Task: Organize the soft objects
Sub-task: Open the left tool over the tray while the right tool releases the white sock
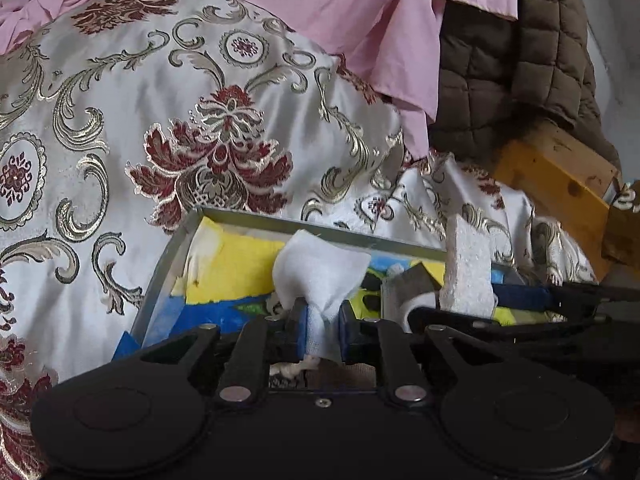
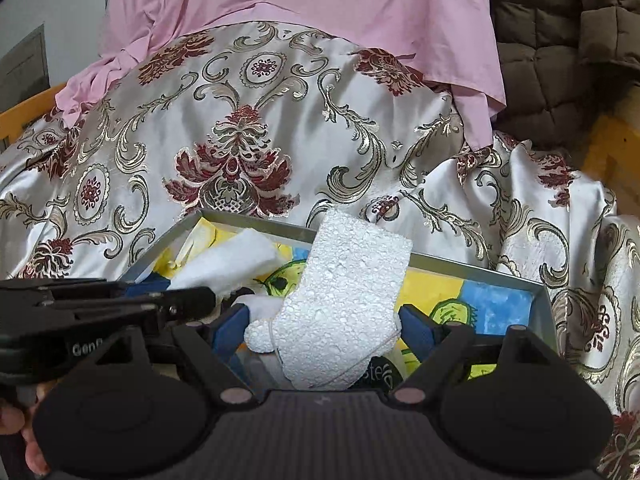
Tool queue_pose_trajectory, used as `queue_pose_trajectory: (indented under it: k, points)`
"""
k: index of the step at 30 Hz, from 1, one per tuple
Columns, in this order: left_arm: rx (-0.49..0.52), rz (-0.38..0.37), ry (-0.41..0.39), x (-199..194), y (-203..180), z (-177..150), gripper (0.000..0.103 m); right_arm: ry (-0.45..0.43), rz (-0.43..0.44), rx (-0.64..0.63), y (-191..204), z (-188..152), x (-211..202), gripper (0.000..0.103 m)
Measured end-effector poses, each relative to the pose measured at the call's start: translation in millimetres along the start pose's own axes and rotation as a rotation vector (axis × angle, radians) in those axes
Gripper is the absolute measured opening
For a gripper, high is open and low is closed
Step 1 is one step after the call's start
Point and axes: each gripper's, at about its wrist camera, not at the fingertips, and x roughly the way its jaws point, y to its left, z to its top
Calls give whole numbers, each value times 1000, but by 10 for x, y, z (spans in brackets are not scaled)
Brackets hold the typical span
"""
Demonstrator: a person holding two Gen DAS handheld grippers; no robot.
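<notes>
Item one: a thin white square of soft gauze-like cloth, pinched at its lower corner between the blue pads of the left gripper, whose jaws stood nearly closed on it. The cloth rose and fanned out just ahead of the fingertips, directly over the shallow grey metal tray with its yellow-and-blue painted lining, apparently held there for setting down inside.

Item two: a white, pebbled foam block cut in a stocking-like shape, standing between the blue pads of the right gripper, whose jaws were spread wide to span it. Its lower end reached back toward the gripper body; its upper end projected forward past the tray's far rim. Whether both pads pressed on the foam could not be told for certain, though the block stood upright as if grasped.

Surroundings: the tray lay just below and ahead of both grippers, resting on a silvery satin bedspread with maroon and gold floral brocade. Beyond it, a pink sheet; to the right, a brown quilted garment over a yellow wooden frame.
</notes>
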Motion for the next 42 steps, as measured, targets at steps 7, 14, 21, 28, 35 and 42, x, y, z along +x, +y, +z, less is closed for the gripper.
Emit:
queue_pose_trajectory:
  k: [7,14,21,28,35,42]
  points:
    - [-30,12,6,26,22,-35,26,2,-19,28,-30,-37,-4,85]
    - [-52,0,6,49,16,-73,35,6,-30,29,-59,-67,-46,85]
    - [-57,-17,3,43,2,-96,43,5,-42,13,-70,-89,-113,85]
    - [-40,-11,9,0,-50,-109,54,0,-53,-1,-87,-106,-227,86]
    - [-61,-29,13,-117,-40,-105,71,-24,-56,-31,-66,-106,-418,88]
    - [-70,-23,6,-323,-55,-84,88,-49,-64,-82,7,-134,-676,92]
